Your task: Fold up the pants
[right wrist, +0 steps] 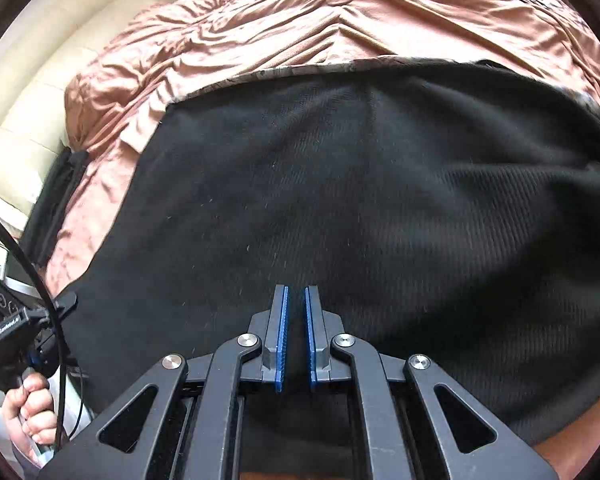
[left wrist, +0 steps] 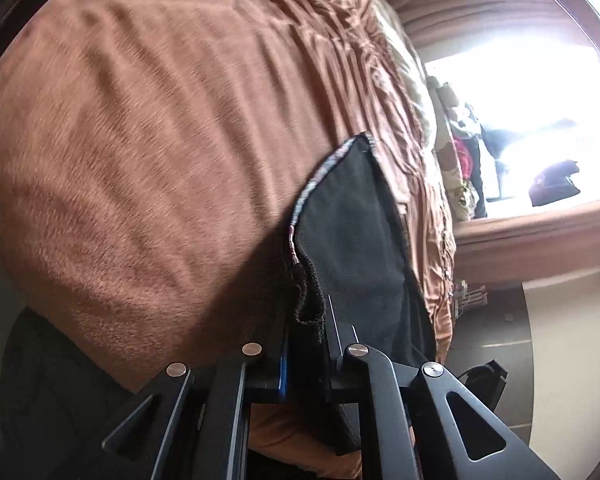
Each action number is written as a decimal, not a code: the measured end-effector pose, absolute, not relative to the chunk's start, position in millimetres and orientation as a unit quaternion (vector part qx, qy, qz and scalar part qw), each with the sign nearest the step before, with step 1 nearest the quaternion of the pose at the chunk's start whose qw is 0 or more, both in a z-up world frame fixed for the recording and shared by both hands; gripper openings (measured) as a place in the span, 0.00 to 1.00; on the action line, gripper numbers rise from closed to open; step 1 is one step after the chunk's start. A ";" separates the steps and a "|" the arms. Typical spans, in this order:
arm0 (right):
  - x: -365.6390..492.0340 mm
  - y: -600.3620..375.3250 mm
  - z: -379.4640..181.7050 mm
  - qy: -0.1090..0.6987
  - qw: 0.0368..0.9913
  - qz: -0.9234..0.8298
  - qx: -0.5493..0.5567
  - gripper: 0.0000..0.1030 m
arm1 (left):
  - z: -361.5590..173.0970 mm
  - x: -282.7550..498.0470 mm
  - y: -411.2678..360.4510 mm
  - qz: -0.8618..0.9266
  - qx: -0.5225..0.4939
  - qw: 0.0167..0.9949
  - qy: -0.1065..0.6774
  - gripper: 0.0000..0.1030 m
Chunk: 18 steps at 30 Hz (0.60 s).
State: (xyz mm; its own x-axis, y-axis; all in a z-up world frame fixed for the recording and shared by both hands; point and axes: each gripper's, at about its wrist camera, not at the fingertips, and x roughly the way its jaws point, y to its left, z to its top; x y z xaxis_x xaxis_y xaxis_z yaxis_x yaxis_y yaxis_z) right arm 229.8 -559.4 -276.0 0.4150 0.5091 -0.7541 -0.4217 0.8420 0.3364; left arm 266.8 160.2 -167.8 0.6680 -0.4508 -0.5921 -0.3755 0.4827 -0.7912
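We see black pants spread over a bedspread of crumpled pinkish-brown cloth; a patterned waistband edge runs along their far side in the right wrist view; our right gripper hangs just above the dark cloth, its blue pads drawn close together with nothing between them; at the lower left of that view a hand holds the other tool's handle, a cable curving past it; in the left wrist view our left gripper is clamped on a bunched edge of the pants, which rise from the jaws over the bedspread; the waistband trim runs up their left border; beyond lies a bright window with clutter on its sill
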 end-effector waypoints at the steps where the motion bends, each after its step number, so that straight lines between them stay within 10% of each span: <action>1: 224.5 -562.6 -277.0 0.463 0.840 0.280 0.054 0.03 | -163.8 268.1 159.1 -0.029 -0.505 0.762 0.404 0.12; 18: 169.9 -607.5 -296.6 0.462 0.823 0.318 0.091 0.03 | -77.5 299.4 115.1 -0.120 -0.444 0.809 0.366 0.11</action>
State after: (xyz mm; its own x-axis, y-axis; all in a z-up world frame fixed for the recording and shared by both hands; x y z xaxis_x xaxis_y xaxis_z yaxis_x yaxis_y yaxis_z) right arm 169.9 -607.5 -296.6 0.3713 0.6067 -0.7029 -0.4391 0.7818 0.4427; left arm 299.4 115.1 -77.5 0.7034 -0.5189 -0.4857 -0.1318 0.5763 -0.8065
